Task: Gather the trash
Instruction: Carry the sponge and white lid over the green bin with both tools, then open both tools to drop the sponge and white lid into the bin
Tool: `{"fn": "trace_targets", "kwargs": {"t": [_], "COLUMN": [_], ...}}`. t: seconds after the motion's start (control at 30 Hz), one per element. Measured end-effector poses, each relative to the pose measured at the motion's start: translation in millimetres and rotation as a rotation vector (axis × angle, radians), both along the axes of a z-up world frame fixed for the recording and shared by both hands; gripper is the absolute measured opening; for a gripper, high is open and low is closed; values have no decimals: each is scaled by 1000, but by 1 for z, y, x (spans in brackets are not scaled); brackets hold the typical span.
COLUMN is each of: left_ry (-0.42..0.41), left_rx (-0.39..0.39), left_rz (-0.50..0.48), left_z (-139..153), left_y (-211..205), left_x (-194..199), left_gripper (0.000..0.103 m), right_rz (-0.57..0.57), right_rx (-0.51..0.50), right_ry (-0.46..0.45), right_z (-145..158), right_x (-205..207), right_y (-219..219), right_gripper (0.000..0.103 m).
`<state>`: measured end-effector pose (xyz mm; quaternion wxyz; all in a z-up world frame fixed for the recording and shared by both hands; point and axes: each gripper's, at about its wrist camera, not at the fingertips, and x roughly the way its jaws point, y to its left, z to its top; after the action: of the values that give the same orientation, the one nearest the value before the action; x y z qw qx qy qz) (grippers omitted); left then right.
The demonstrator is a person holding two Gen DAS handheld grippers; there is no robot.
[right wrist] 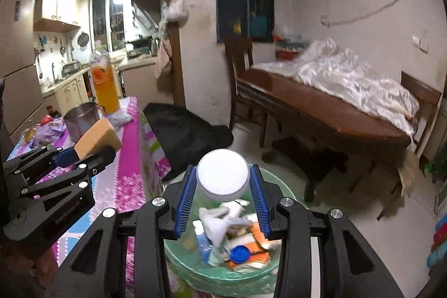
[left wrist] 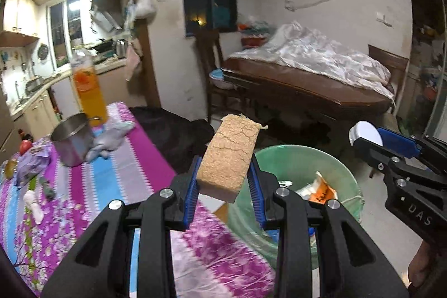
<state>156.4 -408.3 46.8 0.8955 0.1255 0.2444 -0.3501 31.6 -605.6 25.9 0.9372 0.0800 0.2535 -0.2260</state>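
Note:
My left gripper is shut on a tan sponge block, held above the table's edge next to the green trash bin. It also shows in the right wrist view with the sponge. My right gripper is shut on a white round lid, held directly over the bin, which holds wrappers, tissue and a blue cap. In the left wrist view the right gripper carries the lid at the right.
The table with a pink and blue floral cloth carries a steel pot, an orange juice bottle, a crumpled tissue and wrappers. A black bag lies on the floor. A bed and chair stand behind.

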Motion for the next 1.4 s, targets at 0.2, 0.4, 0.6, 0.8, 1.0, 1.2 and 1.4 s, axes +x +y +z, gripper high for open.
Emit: {"fn": "trace_targets", "kwargs": {"t": [0.2,0.4,0.6,0.8,1.0,1.2,1.4], "left_ry": [80,186,250,293,313,305,287], "left_rx": [45,107,159,209,238,244,256], "left_rz": [-55,-109,-127,-133,-127,-125,-129], "left_z": [-17,-38,-53,-66,-76,-77,-76], "left_y": [-36,-69,-88,-98,-104,-108,-113], "left_x": [8,25,39,42,46,43,40], "left_gripper": [31,31,31,31,31,31,34], "right_rz": [4,22,28,22,18,23,28], "right_rx": [90,147,178,195,202,205,214], "right_ry": [105,229,293,328,336,335,331], "right_z": [-18,-41,-59,-74,-80,-82,-86], "right_x": [18,45,60,67,67,69,68], "right_y": [-44,-74,-83,-93,-99,-100,-100], "right_gripper": [40,40,40,40,40,40,59]}}
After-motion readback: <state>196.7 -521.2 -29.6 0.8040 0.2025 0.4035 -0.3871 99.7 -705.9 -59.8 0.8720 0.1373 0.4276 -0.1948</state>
